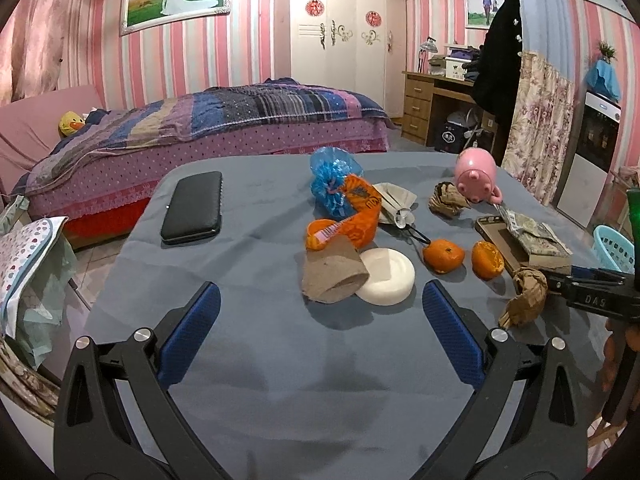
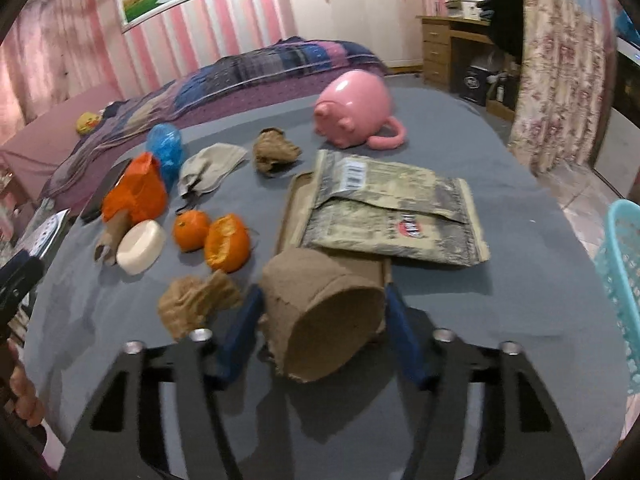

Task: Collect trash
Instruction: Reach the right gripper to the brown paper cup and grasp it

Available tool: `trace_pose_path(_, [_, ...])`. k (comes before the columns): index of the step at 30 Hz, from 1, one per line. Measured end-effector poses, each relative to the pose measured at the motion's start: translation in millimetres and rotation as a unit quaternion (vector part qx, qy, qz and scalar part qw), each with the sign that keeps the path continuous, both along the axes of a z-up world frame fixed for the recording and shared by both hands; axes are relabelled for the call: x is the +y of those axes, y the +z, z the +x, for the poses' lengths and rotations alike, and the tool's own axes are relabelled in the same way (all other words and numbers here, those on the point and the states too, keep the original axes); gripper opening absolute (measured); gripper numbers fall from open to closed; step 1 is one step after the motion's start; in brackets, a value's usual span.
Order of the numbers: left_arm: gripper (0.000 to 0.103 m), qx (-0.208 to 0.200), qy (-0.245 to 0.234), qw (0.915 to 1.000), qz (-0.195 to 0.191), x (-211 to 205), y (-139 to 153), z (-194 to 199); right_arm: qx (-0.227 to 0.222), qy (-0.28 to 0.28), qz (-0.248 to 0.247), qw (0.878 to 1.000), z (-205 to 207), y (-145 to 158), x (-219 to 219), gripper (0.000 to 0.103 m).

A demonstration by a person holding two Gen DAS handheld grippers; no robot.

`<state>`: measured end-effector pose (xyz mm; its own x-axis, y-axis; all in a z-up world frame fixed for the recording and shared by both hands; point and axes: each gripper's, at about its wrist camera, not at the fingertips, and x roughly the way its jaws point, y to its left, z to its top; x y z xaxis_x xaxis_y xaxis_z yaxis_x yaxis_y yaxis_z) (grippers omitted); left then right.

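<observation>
A: Start with the biggest thing. What is all this on?

B: A table under a grey-blue cloth (image 2: 500, 300), littered across its middle. At its right edge stands a turquoise plastic lattice basket (image 2: 624, 280), which I take to be the bin for the trash.

A: And the piece in hand?

B: A brown cardboard tube, torn and ragged at its open mouth (image 2: 324, 320). It sits between the blue pads of the right gripper (image 2: 322, 322), which are pressed against its two sides, so that claw is grasping it. It seems lifted just off the cloth, though I cannot be sure.

A: Which way does it lie?

B: Its long axis runs forward along the fingers, open end towards the camera, far end over the edge of a flat tan tray (image 2: 290, 208) bearing a crinkled printed foil pouch (image 2: 394, 216). The basket lies well to the right of the claw, so the coming move is a swing rightward by this arm, which is much the nearer.

A: The other hand?

B: The left gripper (image 1: 320, 316) hangs released, fingers wide apart over bare cloth. Just ahead of it lie a second brown cardboard tube (image 1: 332, 276) and a round white soap bar (image 1: 388, 276), touching each other.

A: Smaller scraps?

B: A crumpled brown paper wad (image 2: 196, 300) just left of the right claw, and a half-peeled orange (image 2: 228, 244) beyond it.
</observation>
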<state>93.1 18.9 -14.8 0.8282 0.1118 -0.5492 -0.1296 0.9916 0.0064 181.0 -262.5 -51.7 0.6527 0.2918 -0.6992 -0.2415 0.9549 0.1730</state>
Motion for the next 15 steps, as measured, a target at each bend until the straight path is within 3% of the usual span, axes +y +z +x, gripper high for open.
trace_pose_path(3, [0.098, 0.006, -0.006, 0.9999, 0.011, -8, -4, 8, -0.008, 0.015, 0.010, 1.000, -1, 3, -1, 0.048])
trace_pose_path(8, [0.098, 0.019, 0.000, 0.9998, 0.005, -7, -9, 26, -0.029, 0.021, 0.002, 0.999, -4, 14, -8, 0.040])
trace_pose_path(14, [0.097, 0.058, 0.015, 0.9982, 0.009, 1, -24, 63, -0.049, 0.011, -0.026, 0.998, -10, 26, -21, 0.040])
trace_pose_path(15, [0.091, 0.067, 0.013, 0.9976, 0.003, 3, -27, 69, -0.051, 0.009, -0.027, 0.998, -11, 27, -23, 0.040])
